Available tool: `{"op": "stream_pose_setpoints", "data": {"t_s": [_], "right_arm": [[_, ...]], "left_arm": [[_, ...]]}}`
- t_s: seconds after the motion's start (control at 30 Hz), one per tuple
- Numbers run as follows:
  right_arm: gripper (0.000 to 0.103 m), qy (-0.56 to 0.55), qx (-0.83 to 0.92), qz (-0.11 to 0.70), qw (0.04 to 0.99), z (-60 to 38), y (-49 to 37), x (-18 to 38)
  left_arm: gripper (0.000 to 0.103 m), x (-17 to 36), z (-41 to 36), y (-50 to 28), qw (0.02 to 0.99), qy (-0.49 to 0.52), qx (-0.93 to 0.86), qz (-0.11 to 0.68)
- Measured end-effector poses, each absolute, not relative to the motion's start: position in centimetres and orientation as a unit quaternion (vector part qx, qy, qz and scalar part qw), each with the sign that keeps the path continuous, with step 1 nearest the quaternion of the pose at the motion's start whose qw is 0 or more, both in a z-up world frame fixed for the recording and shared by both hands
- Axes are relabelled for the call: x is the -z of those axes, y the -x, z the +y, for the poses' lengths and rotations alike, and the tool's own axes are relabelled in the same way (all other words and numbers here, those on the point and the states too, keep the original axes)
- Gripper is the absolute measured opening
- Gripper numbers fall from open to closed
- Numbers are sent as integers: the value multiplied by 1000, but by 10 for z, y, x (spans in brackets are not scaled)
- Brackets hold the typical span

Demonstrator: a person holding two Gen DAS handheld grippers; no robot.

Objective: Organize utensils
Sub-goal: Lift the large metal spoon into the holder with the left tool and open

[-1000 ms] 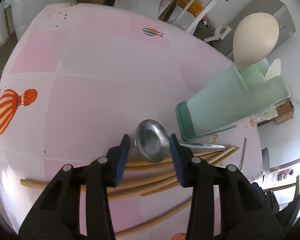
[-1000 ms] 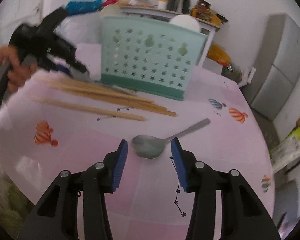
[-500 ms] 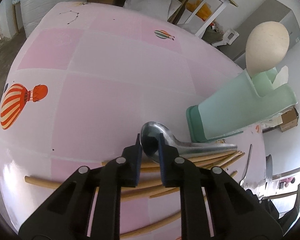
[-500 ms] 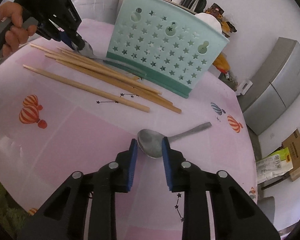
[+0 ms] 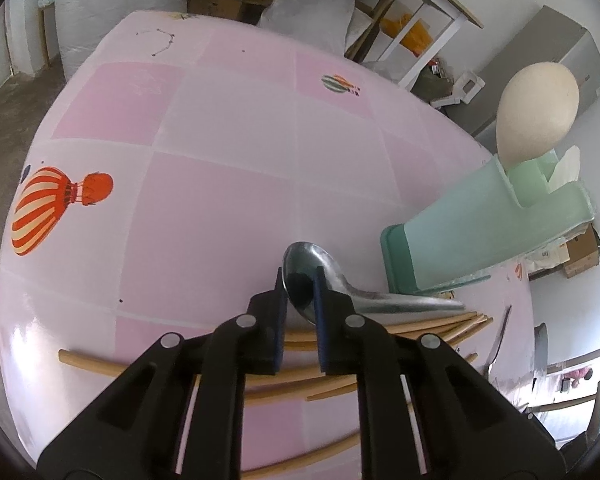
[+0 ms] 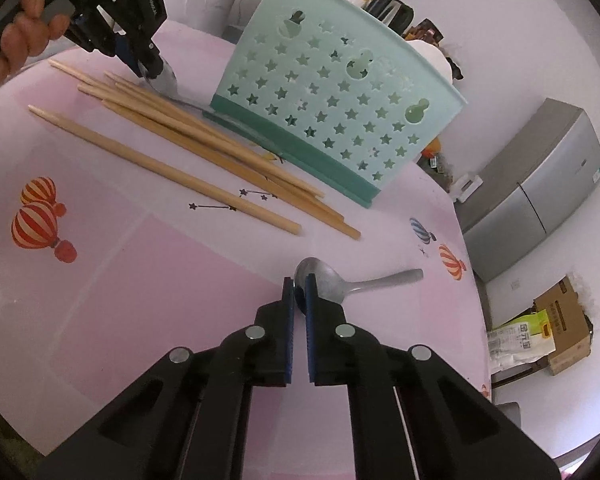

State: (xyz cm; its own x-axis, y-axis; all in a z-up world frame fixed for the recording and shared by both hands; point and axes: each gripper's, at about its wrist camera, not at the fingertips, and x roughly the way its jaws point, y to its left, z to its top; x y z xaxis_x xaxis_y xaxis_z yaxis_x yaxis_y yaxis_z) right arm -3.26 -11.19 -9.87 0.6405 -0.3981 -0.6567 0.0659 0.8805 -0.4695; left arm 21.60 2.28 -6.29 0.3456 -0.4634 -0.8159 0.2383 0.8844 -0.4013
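My left gripper (image 5: 300,284) is shut on the bowl of a metal spoon (image 5: 340,280) that lies over several wooden chopsticks (image 5: 420,324) beside the mint green utensil basket (image 5: 480,232). My right gripper (image 6: 299,288) is shut on the bowl of a second metal spoon (image 6: 340,282) on the pink tablecloth; its handle points right. In the right wrist view the left gripper (image 6: 148,68) holds its spoon (image 6: 166,80) by the chopsticks (image 6: 188,148) in front of the basket (image 6: 332,108).
A pale wooden spatula head (image 5: 536,112) sticks up from the basket. The round table's edge (image 5: 16,320) curves close on the left. A grey fridge (image 6: 540,184), a cardboard box (image 6: 560,320) and shelving (image 5: 420,28) stand beyond the table.
Both grippers have closed from open onto the bowls of their spoons. The left spoon's bowl has tilted up off the chopsticks.
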Motion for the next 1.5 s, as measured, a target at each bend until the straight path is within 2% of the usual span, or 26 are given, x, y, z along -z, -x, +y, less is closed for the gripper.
{"op": "stream_pose_setpoints", "data": {"t_s": [0.4, 0.97, 1.2, 1.5], "right_arm": [[4, 115, 126, 383, 908, -128, 41, 65], [2, 64, 137, 351, 924, -139, 50, 40], [2, 55, 136, 345, 927, -141, 53, 39], [2, 38, 135, 338, 931, -149, 55, 37]], "left_arm": [[4, 22, 25, -188, 863, 79, 228, 444], [1, -76, -12, -93, 921, -117, 286, 236], [1, -109, -15, -75, 911, -126, 334, 206], [1, -168, -10, -79, 920, -80, 348, 158]]}}
